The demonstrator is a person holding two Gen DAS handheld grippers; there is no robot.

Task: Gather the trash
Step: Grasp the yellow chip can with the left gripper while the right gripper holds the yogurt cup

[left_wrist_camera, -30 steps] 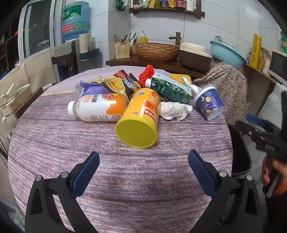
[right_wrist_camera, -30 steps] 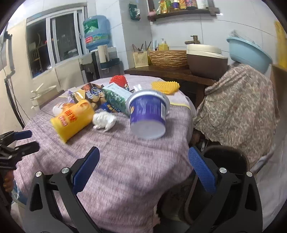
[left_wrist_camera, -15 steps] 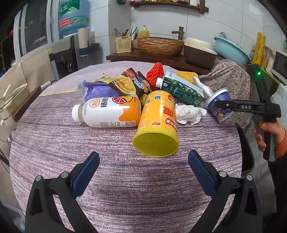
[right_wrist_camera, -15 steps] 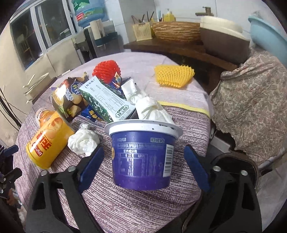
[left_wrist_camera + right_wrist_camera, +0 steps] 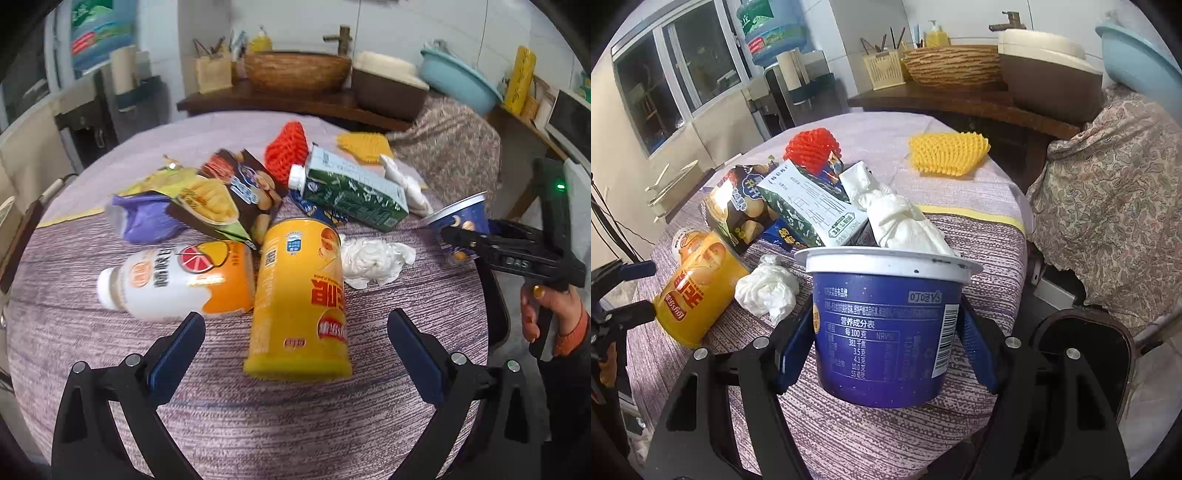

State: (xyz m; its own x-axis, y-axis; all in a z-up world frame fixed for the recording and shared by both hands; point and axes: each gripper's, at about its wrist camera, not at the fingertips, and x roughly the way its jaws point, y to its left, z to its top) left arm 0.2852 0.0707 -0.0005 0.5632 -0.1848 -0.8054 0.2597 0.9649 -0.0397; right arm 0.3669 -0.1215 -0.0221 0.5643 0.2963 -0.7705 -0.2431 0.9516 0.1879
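Note:
Trash lies piled on a round table with a purple cloth (image 5: 258, 424). My right gripper (image 5: 884, 321) has its jaws closing around an upright blue cup (image 5: 882, 332) at the table's right edge, and both blue pads touch its sides. A white wad sticks up behind the cup's rim. My left gripper (image 5: 295, 319) is open, its fingers on either side of the near end of a yellow can (image 5: 299, 295) that lies on its side. Beside the can lie a white and orange bottle (image 5: 177, 280) and a crumpled tissue (image 5: 373, 258).
Behind the can are a green milk carton (image 5: 351, 192), snack bags (image 5: 229, 199), a purple wrapper (image 5: 144, 218), a red foam net (image 5: 288, 151) and a yellow one (image 5: 364, 146). A dark bin (image 5: 1082, 354) stands on the floor right of the table. A cloth-covered object (image 5: 1115, 206) stands behind it.
The right gripper came in around the blue cup and narrowed until its pads met the sides. The left gripper moved forward to the yellow can, whose end now sits between its fingers.

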